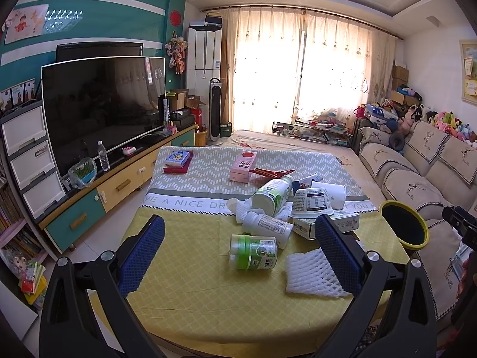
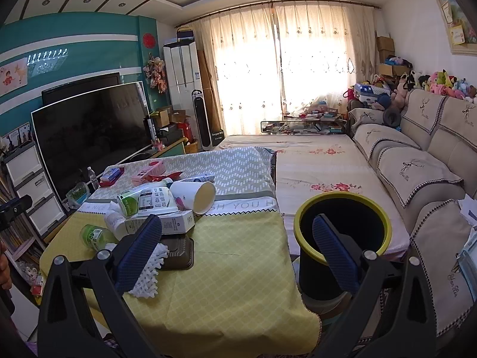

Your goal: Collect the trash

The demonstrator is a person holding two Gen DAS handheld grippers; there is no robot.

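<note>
your left tongs (image 1: 240, 252) gape wide and hold nothing, the green-lidded jar (image 1: 253, 252) lying on the tabletop (image 1: 193, 283) between their fingers. your right tongs (image 2: 238, 256) are spread and empty too; the foam net (image 2: 149, 271) seems to touch their left finger, bin (image 2: 342, 232) behind the right.

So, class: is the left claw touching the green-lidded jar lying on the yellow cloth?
Apart. The left wrist view shows the left claw open, with yellow cloth visible between each finger and the green-lidded jar.
</note>
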